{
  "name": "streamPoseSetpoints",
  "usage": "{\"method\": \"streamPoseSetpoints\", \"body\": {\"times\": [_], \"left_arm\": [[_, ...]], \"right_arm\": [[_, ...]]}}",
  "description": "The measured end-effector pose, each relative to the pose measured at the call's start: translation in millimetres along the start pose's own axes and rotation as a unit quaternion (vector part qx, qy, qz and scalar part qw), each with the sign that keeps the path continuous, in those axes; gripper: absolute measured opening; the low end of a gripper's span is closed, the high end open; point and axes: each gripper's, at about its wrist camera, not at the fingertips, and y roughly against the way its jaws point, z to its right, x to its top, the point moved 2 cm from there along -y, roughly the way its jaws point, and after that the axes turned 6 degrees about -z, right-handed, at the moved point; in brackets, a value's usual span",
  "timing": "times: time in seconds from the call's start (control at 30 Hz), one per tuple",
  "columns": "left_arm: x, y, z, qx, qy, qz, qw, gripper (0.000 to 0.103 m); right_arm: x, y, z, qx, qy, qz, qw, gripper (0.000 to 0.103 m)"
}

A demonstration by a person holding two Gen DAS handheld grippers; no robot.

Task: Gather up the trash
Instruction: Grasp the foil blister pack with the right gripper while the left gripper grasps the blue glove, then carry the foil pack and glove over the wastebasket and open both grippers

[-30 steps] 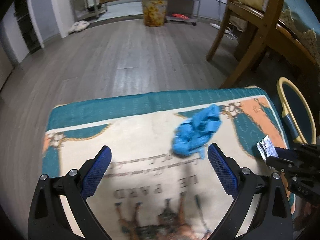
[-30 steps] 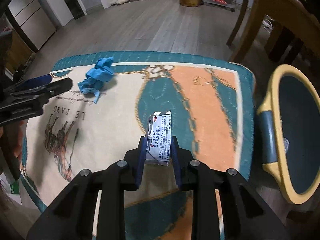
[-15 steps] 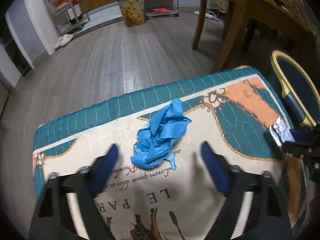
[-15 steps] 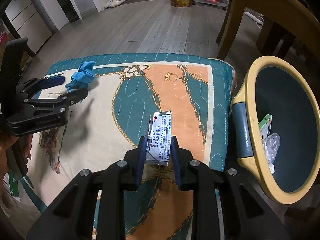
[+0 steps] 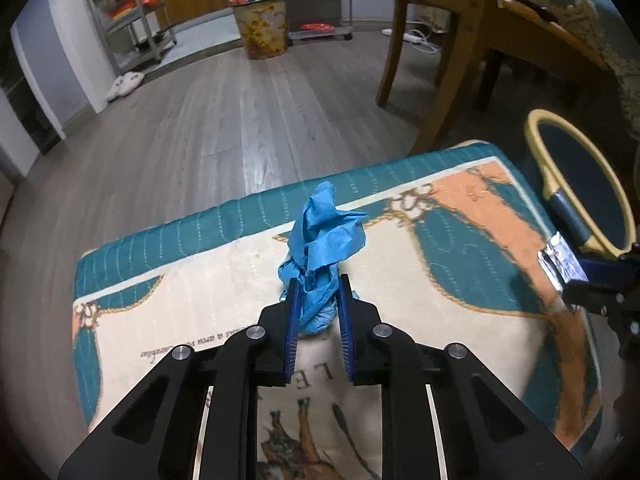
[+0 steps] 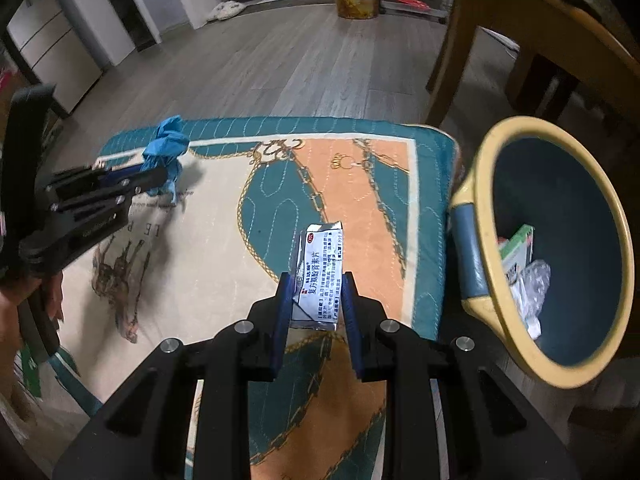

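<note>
1. Since a second ago the left gripper (image 5: 318, 292) has gone from wide open behind the crumpled blue glove (image 5: 320, 240) to straddling it; its jaws have just been closing, with the glove between them.
2. The blue pads (image 5: 291, 332) are now pressing on the glove's lower part, narrow gap; the upper part is sticking up past the fingertips.
3. The glove is sitting over the patterned mat (image 5: 200, 288), near its far teal border; I can't tell whether it is still touching the mat.
4. The right gripper (image 6: 316, 292) is holding the silver foil sachet (image 6: 320, 268) with printed text, the same narrow grip as before.
5. The right wrist view has shifted toward the bin (image 6: 556, 248): earlier only part of the rim was showing, now the whole yellow-rimmed opening is in view on the right.
6. The sachet is standing upright between the pads, above the mat's orange and teal area, left of the bin and not over it.
7. The bin is sitting just beside the mat's right edge, already holding a green-and-white box (image 6: 518, 248) and crinkled clear plastic (image 6: 534, 284).
8. From the right wrist view, the left gripper (image 6: 160, 172) is at the mat's far left with the glove (image 6: 166, 148) in its tips; a hand (image 6: 16, 292) is gripping its handle.
9. The two grippers are sitting well apart.
</note>
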Motion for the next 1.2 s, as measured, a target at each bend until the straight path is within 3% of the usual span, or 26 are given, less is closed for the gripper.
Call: {"method": "streamPoseSetpoints", "body": {"times": [0.63, 0.83, 1.2], "left_arm": [[5.9, 61.6, 43.7, -0.048, -0.041, 0.06, 0.9962, 0.019], [15.0, 69.3, 70.0, -0.078, -0.056, 0.072, 0.9928, 0.019], [37.3, 55.8, 170.2, -0.14, -0.123, 0.078, 0.9793, 0.019]], "right_arm": [[-12.9, 51.6, 26.3, -0.015, -0.033, 0.035, 0.999, 0.024], [-14.3, 52.9, 65.5, -0.016, -0.07, 0.054, 0.996, 0.024], [-27.0, 47.4, 170.9, -0.013, -0.172, 0.06, 0.983, 0.024]]}}
